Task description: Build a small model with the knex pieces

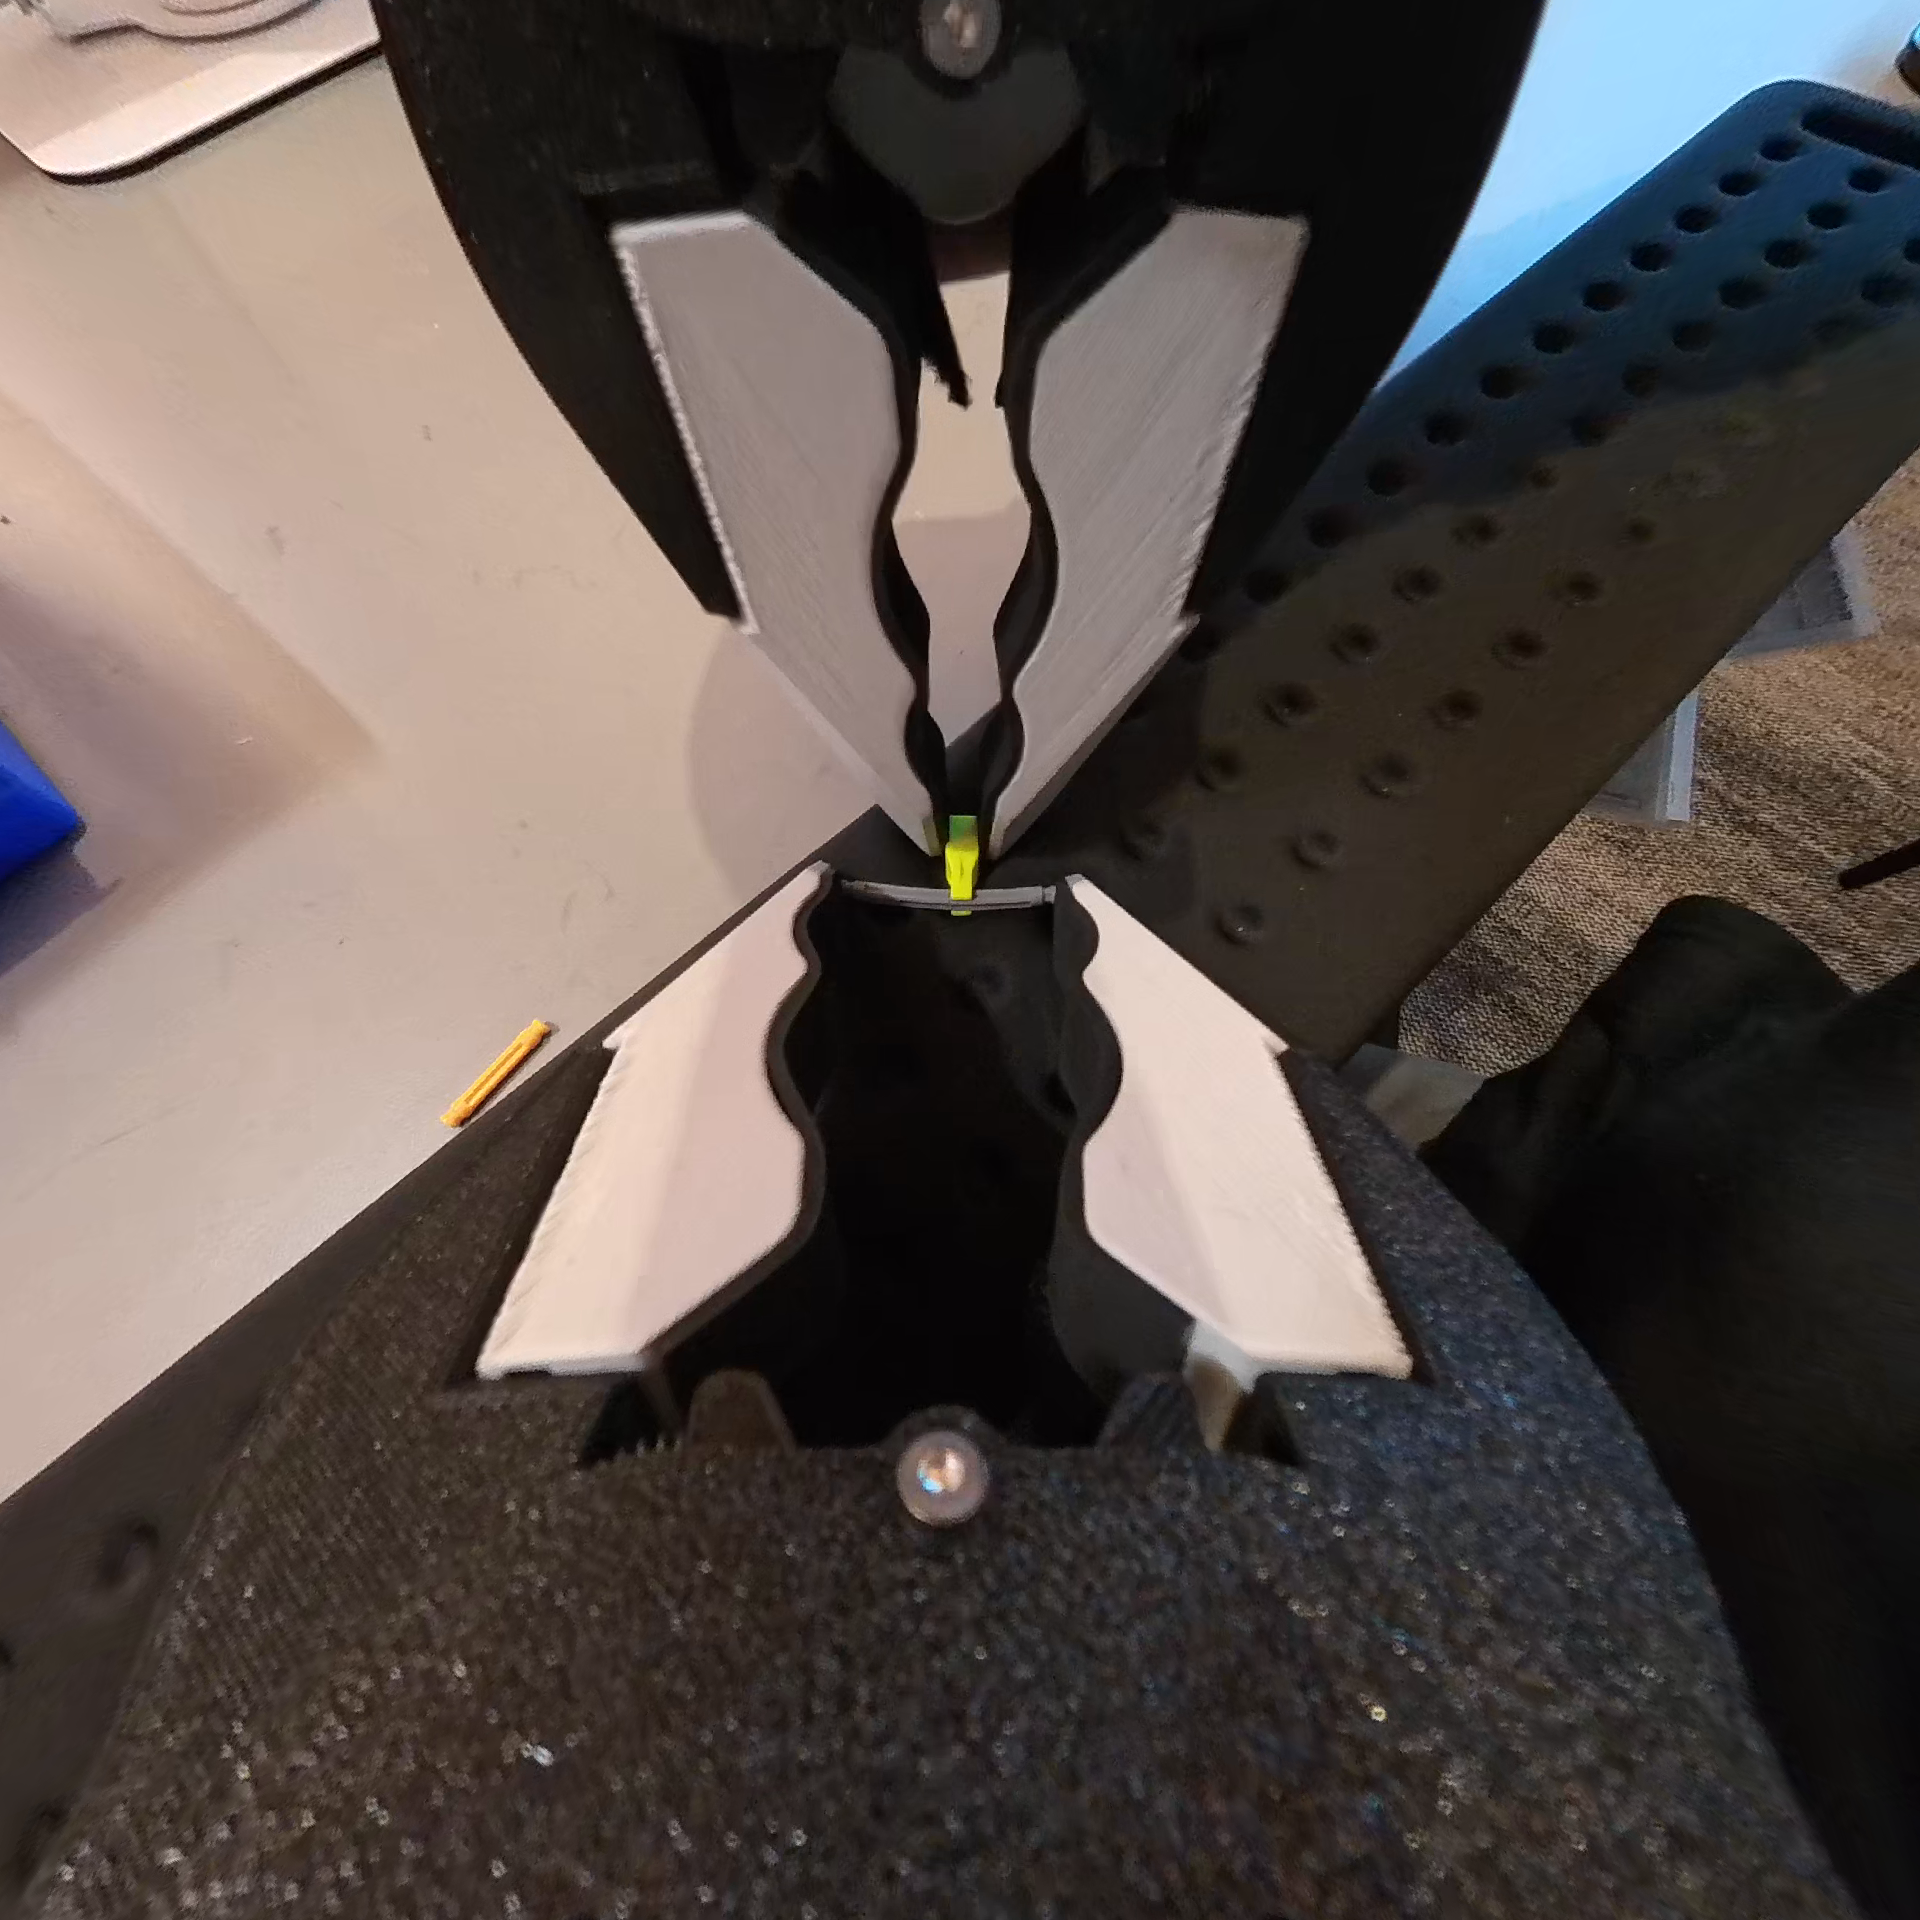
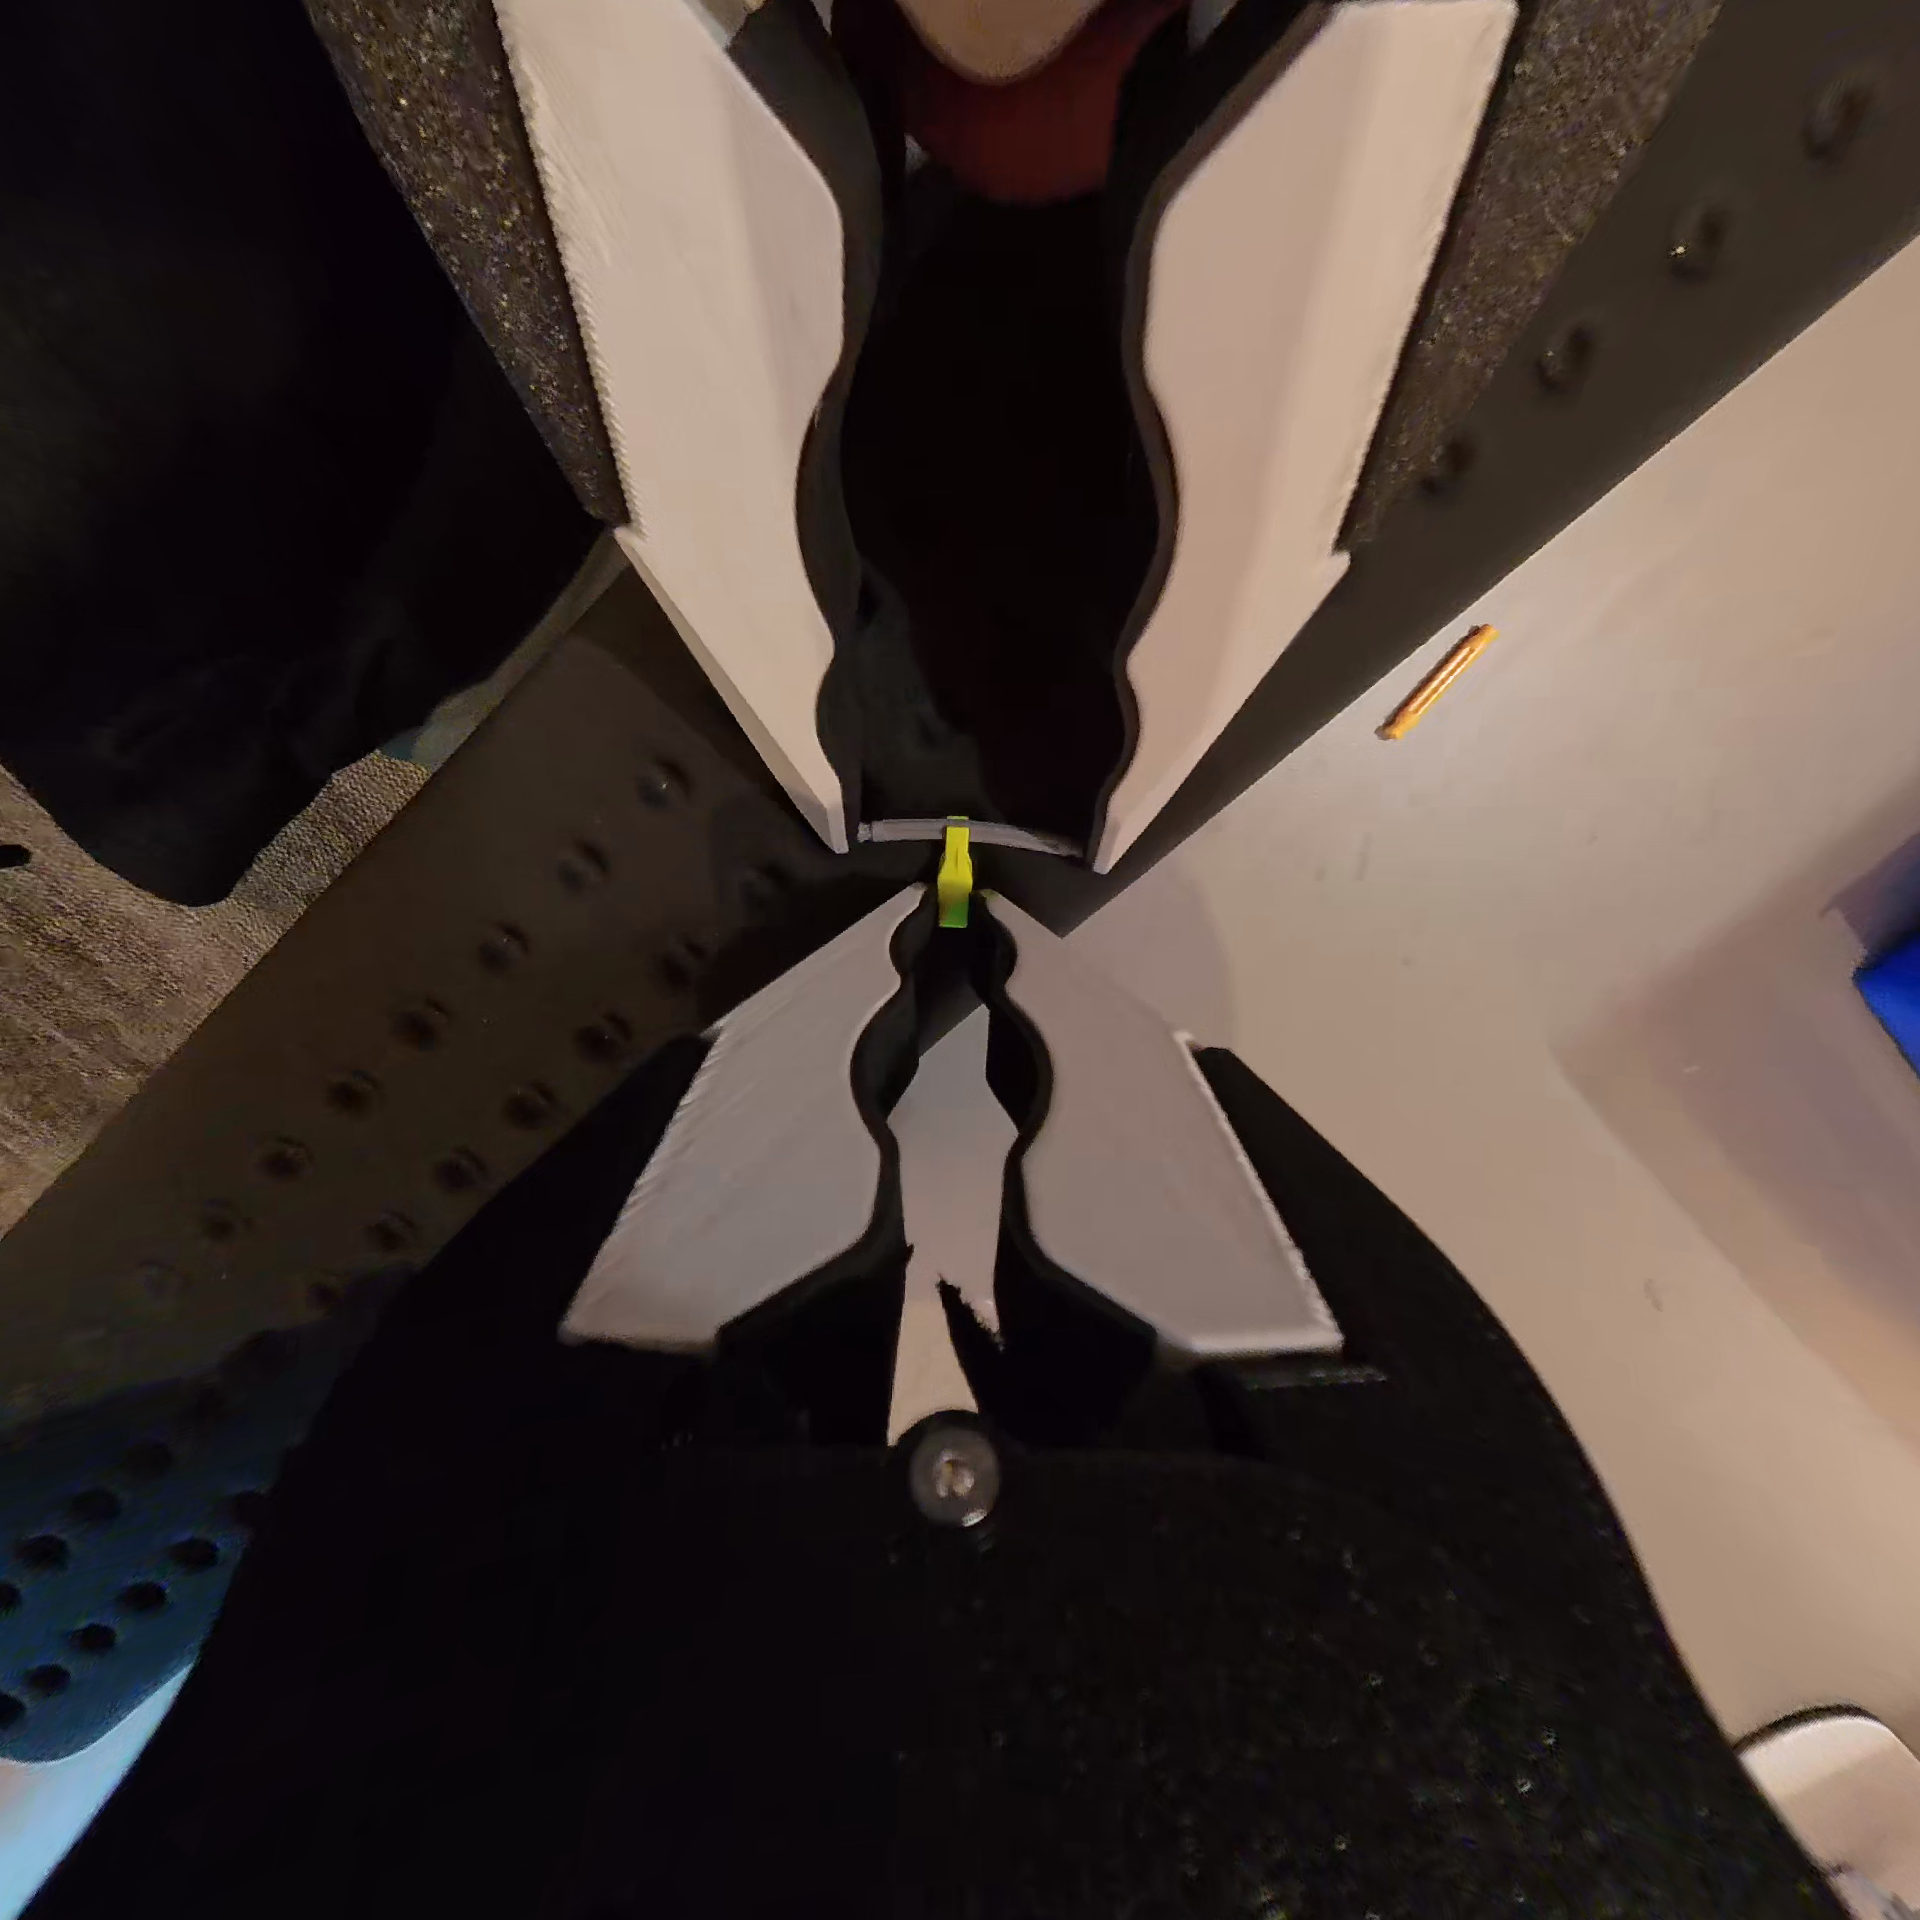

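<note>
The left gripper (image 1: 948, 891) has its fingers set apart, and a thin grey strip (image 1: 899, 896) spans the gap between their tips, pinched at its two ends. Facing it from the far side, the right gripper (image 2: 954, 914) has its fingers drawn together on a small lime-green clip (image 2: 954, 883), which sits astride the middle of the strip. Both meet in the air above the near edge of the pale table (image 1: 312, 623), over a black perforated board (image 1: 1558, 468) that juts past the table's edge.

The strip looks light and springy (it already bows slightly), so it seems best held by its ends as it is; the clip appears stiff, tiny and easy to lose, best taken across its flat sides.

Counted: one strip, one green clip, one orange pin (image 1: 497, 1072) lying loose on the table to the left, one blue object (image 1: 26, 800) at the left edge.
</note>
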A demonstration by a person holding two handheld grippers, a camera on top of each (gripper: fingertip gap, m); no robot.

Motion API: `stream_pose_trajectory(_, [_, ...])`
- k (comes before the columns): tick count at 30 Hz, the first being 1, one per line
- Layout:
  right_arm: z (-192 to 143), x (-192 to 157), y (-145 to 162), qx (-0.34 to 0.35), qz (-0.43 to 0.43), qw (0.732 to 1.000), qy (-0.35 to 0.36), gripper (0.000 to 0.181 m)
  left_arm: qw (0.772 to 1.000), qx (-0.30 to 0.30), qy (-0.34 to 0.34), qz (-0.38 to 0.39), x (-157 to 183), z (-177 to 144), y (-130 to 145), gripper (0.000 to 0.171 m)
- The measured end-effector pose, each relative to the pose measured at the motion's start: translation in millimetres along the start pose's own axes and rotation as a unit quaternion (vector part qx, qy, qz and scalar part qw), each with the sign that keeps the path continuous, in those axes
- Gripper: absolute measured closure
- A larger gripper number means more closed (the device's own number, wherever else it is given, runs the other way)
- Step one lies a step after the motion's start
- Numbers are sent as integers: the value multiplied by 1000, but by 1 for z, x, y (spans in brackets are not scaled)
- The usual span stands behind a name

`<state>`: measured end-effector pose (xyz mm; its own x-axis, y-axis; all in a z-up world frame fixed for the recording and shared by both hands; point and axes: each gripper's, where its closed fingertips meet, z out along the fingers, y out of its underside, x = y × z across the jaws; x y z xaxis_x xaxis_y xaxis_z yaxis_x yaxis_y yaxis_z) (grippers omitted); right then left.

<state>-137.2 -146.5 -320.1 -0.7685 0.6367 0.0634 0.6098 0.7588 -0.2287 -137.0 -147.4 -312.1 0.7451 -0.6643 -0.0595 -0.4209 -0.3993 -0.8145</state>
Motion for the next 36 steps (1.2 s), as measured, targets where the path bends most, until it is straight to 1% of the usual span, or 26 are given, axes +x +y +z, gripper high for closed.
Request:
stream_pose_trajectory(6, [0, 0, 0, -1, 4, 1000, -2, 181, 1000, 0, 0, -2, 0, 0, 0, 131])
stream_pose_trajectory(13, [-1, 0, -1, 93, 40, 995, -25, 181, 1000, 6, 1, -3, 0, 0, -1, 131])
stream_pose_trajectory(17, [-1, 0, -2, 125, 53, 990, -23, 181, 1000, 5, 2, -5, -1, 0, -1, 131])
stream_pose_trajectory(24, [-1, 0, -2, 129, 48, 990, -4, 181, 1000, -1, 2, -10, -1, 1, -2, 132])
stream_pose_trajectory(25, [-1, 0, -2, 132, 50, 990, -4, 181, 1000, -3, 2, -11, -1, 1, -2, 135])
stream_pose_trajectory(28, [-1, 0, -3, 137, 52, 989, -3, 181, 1000, -4, 4, -12, 0, 1, -2, 132])
stream_pose_trajectory(36, [-1, 0, -3, 119, 33, 992, 14, 181, 1000, -6, 6, -12, 0, 2, -1, 132])
